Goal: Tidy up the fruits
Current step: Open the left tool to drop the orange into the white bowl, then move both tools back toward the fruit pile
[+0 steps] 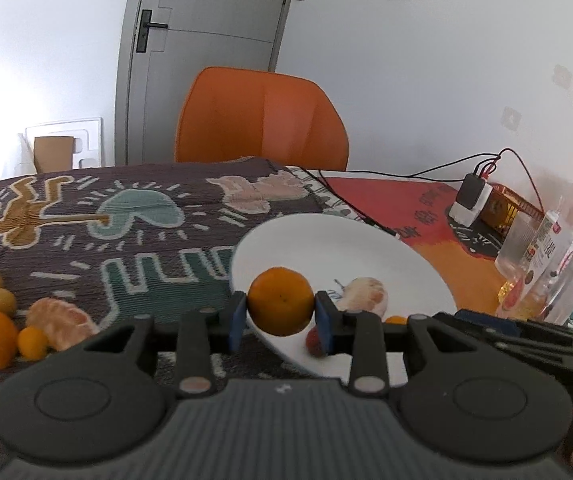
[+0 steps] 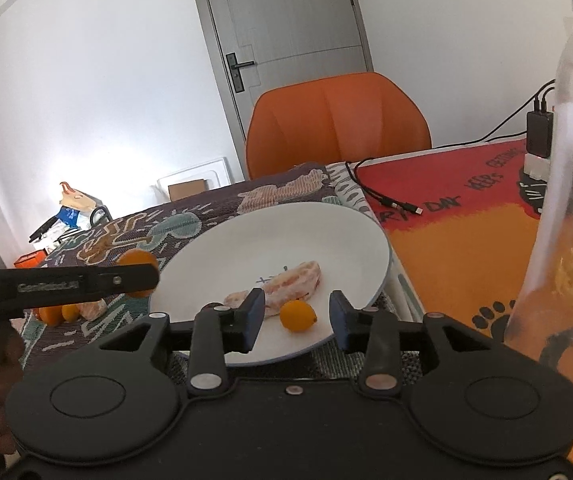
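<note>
A plate (image 2: 214, 240) sat on the table's cloth (image 1: 86, 240), with a peeled segment (image 2: 298, 280) and a small fruit (image 2: 297, 316) in it. More fruit (image 1: 10, 332) lay left; a bottle (image 2: 566, 208) stood right, a chair (image 2: 338, 120) behind.

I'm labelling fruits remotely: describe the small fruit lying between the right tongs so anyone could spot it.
Find the white plate before the orange chair. At its near edge lies a small kumquat, apart from the pads. Unlike the pale peeled segments behind it, it is whole, smooth, bright orange.
</note>
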Demonstrator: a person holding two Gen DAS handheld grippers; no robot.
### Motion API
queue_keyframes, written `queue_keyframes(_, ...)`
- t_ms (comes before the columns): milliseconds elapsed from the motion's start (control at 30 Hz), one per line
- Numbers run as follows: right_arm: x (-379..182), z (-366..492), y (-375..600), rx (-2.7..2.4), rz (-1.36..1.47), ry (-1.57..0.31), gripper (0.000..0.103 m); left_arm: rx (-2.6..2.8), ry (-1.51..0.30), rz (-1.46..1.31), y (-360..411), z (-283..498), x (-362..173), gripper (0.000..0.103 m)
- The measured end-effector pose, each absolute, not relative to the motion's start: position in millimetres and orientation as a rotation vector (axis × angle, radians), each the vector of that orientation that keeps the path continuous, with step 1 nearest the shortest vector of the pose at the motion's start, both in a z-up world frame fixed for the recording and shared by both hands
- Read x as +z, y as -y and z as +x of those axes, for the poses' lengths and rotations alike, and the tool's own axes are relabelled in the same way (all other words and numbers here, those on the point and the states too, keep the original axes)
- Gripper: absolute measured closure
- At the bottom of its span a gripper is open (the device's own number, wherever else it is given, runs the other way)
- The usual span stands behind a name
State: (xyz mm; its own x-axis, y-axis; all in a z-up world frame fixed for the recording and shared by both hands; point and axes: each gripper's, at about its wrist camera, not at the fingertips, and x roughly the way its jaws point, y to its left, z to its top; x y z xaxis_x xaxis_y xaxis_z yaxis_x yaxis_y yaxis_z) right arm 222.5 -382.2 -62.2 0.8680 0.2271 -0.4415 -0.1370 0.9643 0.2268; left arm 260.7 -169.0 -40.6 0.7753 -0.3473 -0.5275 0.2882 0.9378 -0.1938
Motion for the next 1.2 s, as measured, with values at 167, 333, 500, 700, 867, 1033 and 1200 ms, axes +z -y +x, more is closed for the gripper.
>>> queue_keyframes(167, -62.0, 220.7, 381.9, 0.198, 0.199, -0.479, 0.065, -0.311, -0.576, -0.120, 163.7, 257.7, -36.1, 0.049)
queue_keyframes(333, -62.9, 219.5, 377.6, 0.209, 0.212, -0.483, 0.064, -0.273, -0.571, -0.134, 146.8, 249.1, -33.2, 0.039)
queue_keyframes(500, -63.2, 217.0, 368.4, 0.224, 0.218, -0.484, 0.056, -0.220, -0.540, -0.136, 124.7, 233.2, -29.1, 0.024)
queue_keyframes(700, -59.5, 212.3, 355.2, 0.237, 0.228, -0.479, 0.042, -0.139, -0.514, -0.151, 94.4, 214.3, -20.4, 0.013)
queue_keyframes(867, -55.4, 204.7, 343.3, 0.257, 0.220, -0.466, 0.027, -0.085, -0.497, -0.160, 70.4, 196.6, -15.7, 0.007)
queue_keyframes(1033, -53.9, 198.1, 332.3, 0.277, 0.218, -0.473, 0.019, -0.045, -0.493, -0.159, 47.8, 178.1, -15.5, 0.006)
queue_keyframes(1200, -50.5, 189.8, 320.1, 0.308, 0.216, -0.472, 0.004, -0.005, -0.486, -0.160, 28.4, 158.9, -12.1, 0.006)
